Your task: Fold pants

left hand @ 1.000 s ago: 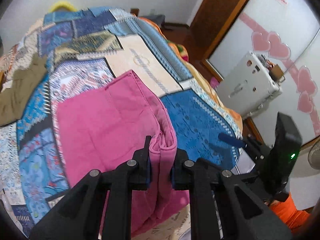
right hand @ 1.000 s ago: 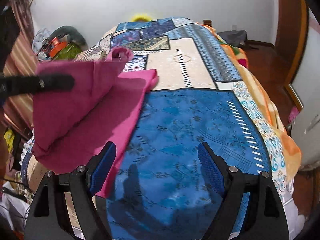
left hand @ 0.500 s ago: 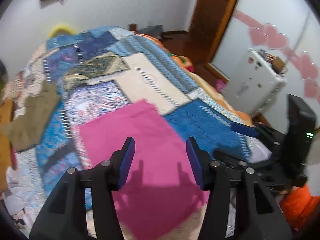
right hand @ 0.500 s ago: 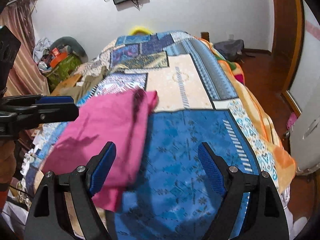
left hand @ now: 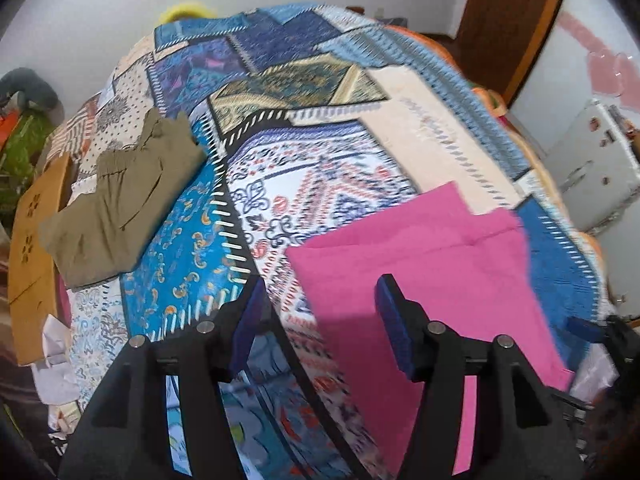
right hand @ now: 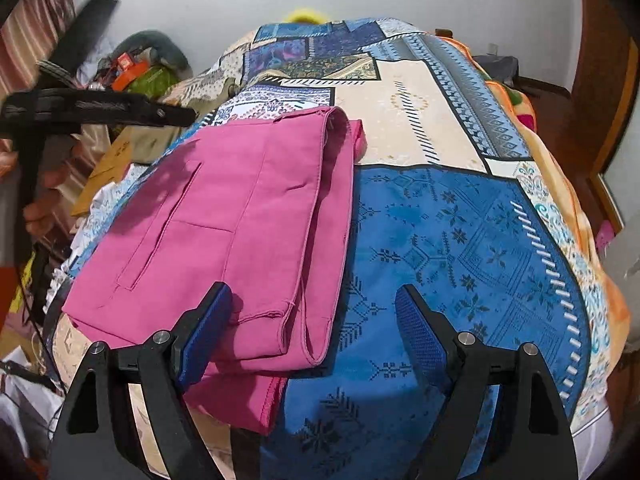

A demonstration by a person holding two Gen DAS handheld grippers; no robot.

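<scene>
Left gripper (left hand: 318,312) released pink pants (right hand: 224,220), jaws opening; pants now apparently lying folded flat.

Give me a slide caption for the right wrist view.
Open right gripper hovers over folded pink pants lying on the patchwork bedspread.

Folded pink cloth pants (right hand: 224,216): matt woven, stitched seams. Patchwork-print bedspread (right hand: 460,240): smooth cloth. Olive-green cloth garment (left hand: 120,200): matt, creased. Gripper fingers (right hand: 424,340): matt black plastic, textured blue pads, metal screw heads. Brown door frame (left hand: 516,20): glossy wood.
</scene>
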